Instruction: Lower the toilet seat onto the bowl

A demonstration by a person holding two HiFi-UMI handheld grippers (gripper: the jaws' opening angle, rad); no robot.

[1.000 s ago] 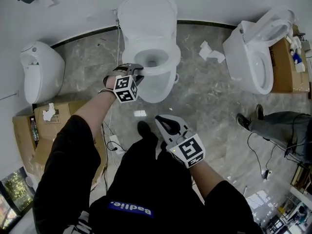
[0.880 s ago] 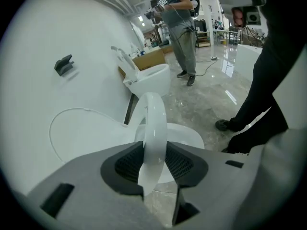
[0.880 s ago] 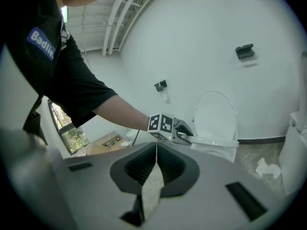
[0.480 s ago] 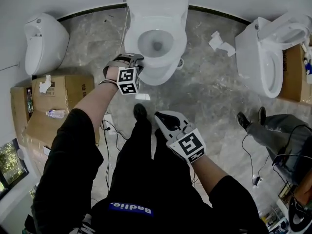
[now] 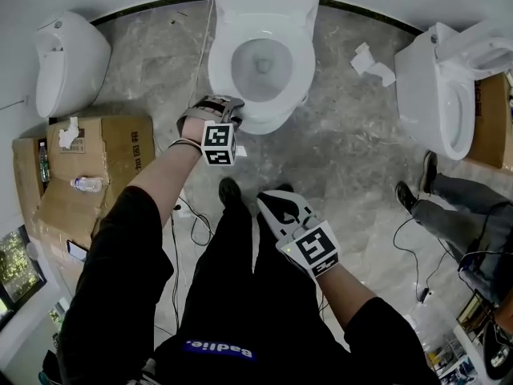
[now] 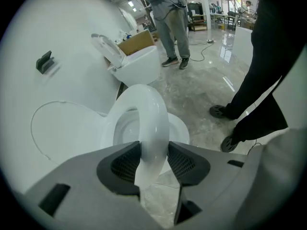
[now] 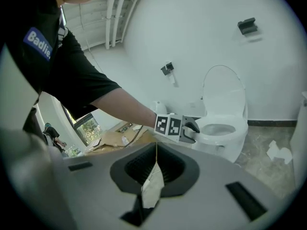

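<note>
Head view: toilet seat down, left gripper at its front edge, jaws opening.

We note the toilet seat (image 5: 300, 70) lying flat on the bowl (image 5: 268, 123), as far as we can tell, with the lid (image 7: 223, 87) upright behind it. Our left gripper (image 5: 227, 105) is at the seat's front-left edge. In the left gripper view the white rim runs between its jaws, which are opening, one pad close on either side. Our right gripper (image 5: 272, 207) hangs well apart from the toilet, above our legs, with its jaws closed together on nothing. A cardboard box (image 5: 96, 159) lies on the floor (image 5: 353, 151) to our left. A second toilet (image 5: 437, 95) stands to our right with crumpled paper (image 5: 373, 62) near it. Another person's legs (image 5: 457, 207) show at far right.
</note>
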